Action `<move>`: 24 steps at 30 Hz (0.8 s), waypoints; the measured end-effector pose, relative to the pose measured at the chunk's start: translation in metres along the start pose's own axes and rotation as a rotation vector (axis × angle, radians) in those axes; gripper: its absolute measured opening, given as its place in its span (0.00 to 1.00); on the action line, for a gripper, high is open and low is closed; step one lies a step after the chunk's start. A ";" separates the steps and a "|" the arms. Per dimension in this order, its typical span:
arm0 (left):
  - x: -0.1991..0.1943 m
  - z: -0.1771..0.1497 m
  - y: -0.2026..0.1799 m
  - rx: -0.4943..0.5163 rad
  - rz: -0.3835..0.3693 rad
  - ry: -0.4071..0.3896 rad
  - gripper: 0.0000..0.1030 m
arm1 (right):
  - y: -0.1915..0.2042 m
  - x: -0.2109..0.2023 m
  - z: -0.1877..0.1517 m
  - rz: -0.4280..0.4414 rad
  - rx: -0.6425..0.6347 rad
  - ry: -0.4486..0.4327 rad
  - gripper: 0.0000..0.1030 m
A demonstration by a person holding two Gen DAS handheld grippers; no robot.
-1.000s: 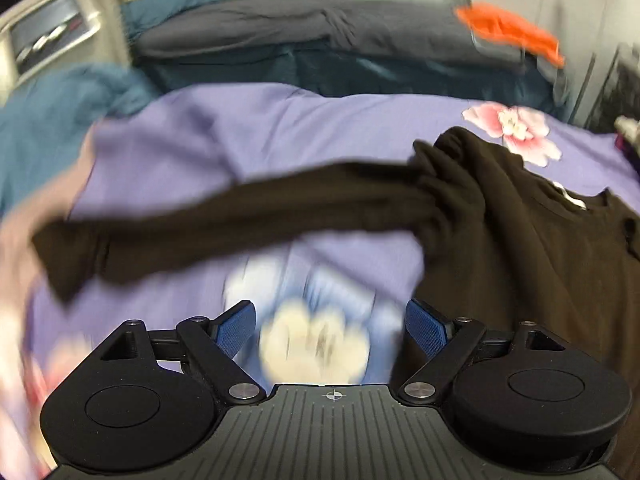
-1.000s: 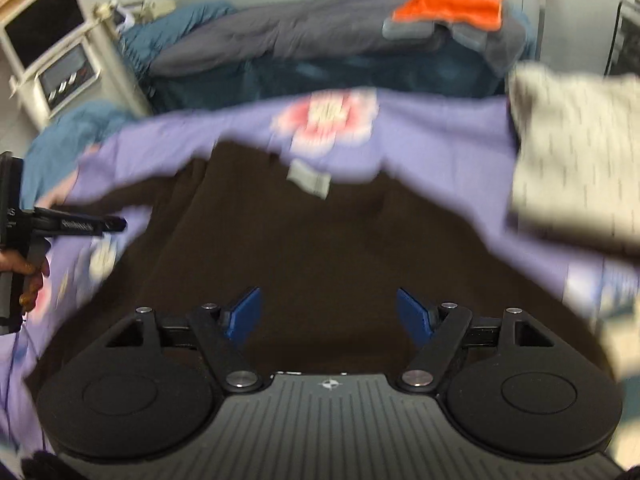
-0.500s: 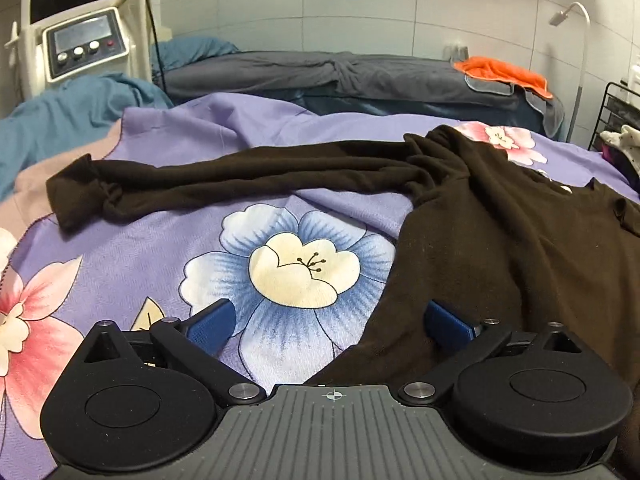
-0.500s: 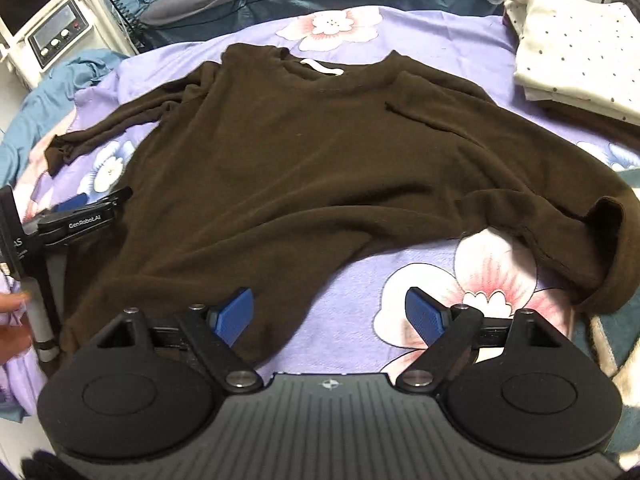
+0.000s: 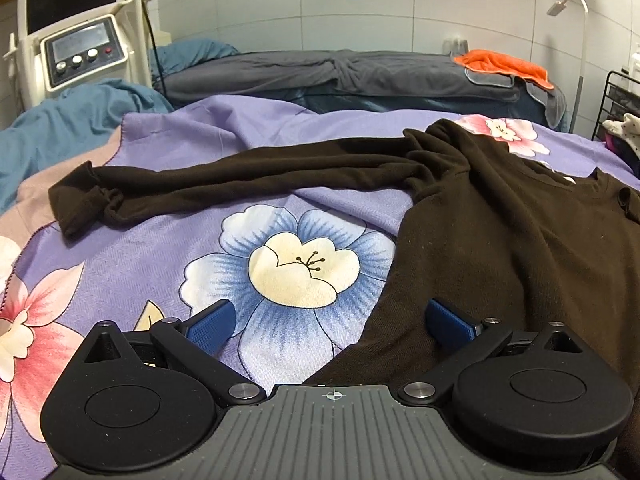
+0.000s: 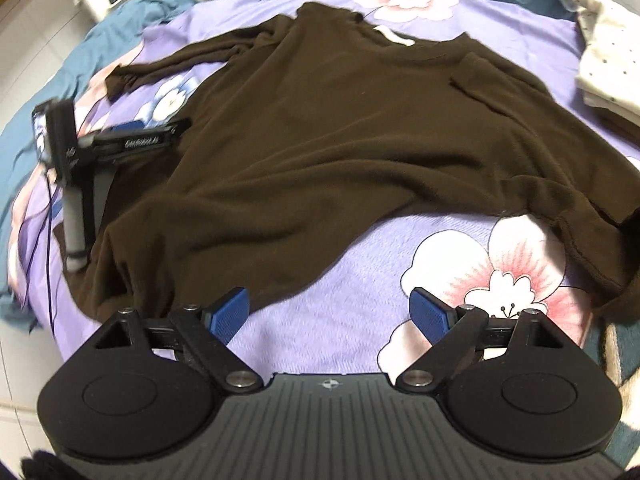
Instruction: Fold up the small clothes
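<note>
- Far left in the left wrist view, a white machine (image 5: 82,56) with a small screen and round knobs stands beside a rumpled blue blanket (image 5: 60,128).
- The purple floral sheet (image 5: 168,248) covers the bed; a big blue-and-cream flower (image 5: 296,268) is printed on it just ahead of the left tongs.
- The left tongs (image 5: 332,320) are released, their blue pads (image 5: 210,322) spread wide with nothing between them. The left pad sits over bare sheet, the right pad over the sweater's side edge.
- The brown sweater (image 6: 332,136) lies spread face up on the sheet, neckline toward the far side of the bed, with a white label (image 6: 394,36) showing inside the collar.
- Its one sleeve (image 5: 224,188) stretches out to the left across the sheet, wrinkled, with the cuff bunched at the far end.
- In the right wrist view the left tongs (image 6: 132,140) appear at the left, low over the sweater's side near the underarm; whether they touch the cloth I cannot tell.
- The right tongs (image 6: 330,314) are also released and hold nothing, poised over the sheet just beside the sweater's hem; the left pad lies at the hem's edge.
- The other sleeve (image 6: 592,240) runs down the right side, its cuff curled near a pink flower print (image 6: 504,276).
- At the far right, a folded cream dotted garment (image 6: 608,56) rests on the bed, apart from the sweater.
- Behind, an orange towel (image 5: 504,66) lies on a grey-covered bed (image 5: 340,72).
</note>
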State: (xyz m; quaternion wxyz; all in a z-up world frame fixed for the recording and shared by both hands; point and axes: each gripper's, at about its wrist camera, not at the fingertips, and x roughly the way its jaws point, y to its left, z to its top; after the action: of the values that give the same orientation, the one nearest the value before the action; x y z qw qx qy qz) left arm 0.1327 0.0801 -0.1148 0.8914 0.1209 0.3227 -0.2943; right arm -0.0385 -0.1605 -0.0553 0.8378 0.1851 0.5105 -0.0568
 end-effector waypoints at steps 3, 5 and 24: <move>0.000 0.000 0.000 0.001 0.000 0.000 1.00 | -0.001 0.002 0.000 0.022 -0.017 0.027 0.87; 0.000 0.000 0.000 0.000 -0.001 0.000 1.00 | -0.002 0.002 0.001 0.036 -0.033 0.037 0.87; 0.000 0.000 0.000 0.001 -0.001 0.000 1.00 | -0.001 0.011 -0.002 0.068 -0.108 0.068 0.88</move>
State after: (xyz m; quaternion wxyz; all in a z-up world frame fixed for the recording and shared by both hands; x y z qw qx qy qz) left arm 0.1323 0.0799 -0.1147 0.8913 0.1211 0.3225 -0.2947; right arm -0.0352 -0.1592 -0.0659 0.8302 0.1588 0.5343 0.0057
